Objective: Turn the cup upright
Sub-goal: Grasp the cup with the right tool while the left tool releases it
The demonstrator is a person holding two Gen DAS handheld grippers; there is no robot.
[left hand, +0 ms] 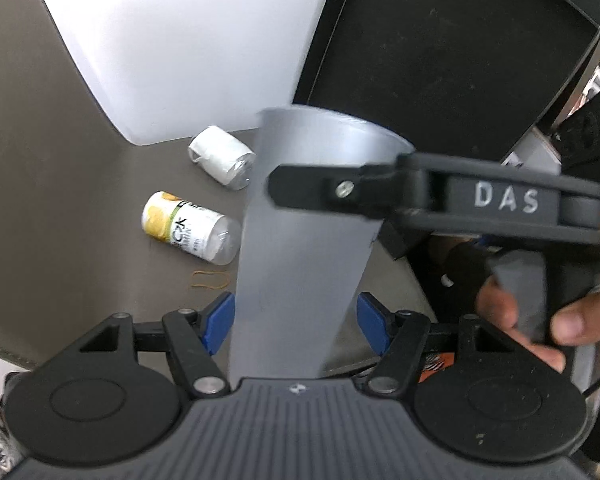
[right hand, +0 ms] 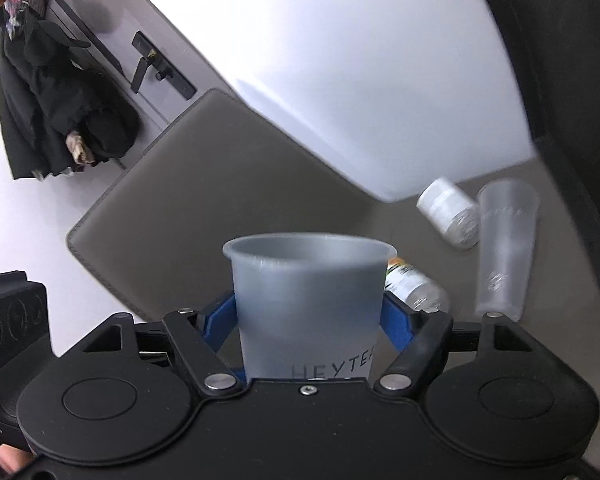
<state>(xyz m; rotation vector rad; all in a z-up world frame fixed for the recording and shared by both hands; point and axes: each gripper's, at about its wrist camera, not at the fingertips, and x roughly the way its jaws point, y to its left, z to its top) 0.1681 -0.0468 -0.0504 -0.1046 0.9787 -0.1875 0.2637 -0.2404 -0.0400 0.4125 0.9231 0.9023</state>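
Left wrist view: the cup (left hand: 300,240) rises from between the blue pads (left hand: 220,320) of my left tongs (left hand: 292,320). Its long axis runs straight away from them. The narrow end is at the pads and the wide end is far ahead. The left pad seems to meet the wall, but at the right pad I think I see a thin gap. So I cannot tell if these tongs grip the cup or only stand around it. My right tongs (left hand: 300,188) come in from the right, and one black finger lies across the cup's upper part, ahead of my left pads. Left of the cup, two small bottles (left hand: 188,228) lie on the table (left hand: 80,160).

Right wrist view: my right tongs (right hand: 308,320) are closed on the same cup (right hand: 308,300), one pad pressed on each side of the wall. The open mouth is beyond the pads and faces away from them. The base is hidden under the tool body. A second cup (right hand: 504,248), blurred, is far to the right, near a white bottle.

In my judgement both tongs are at one cup, the right nearer the mouth and the left nearer the base. The coming move depends on this. The base end must go down to the table while the mouth stays up, and the left tongs must not hold against it.
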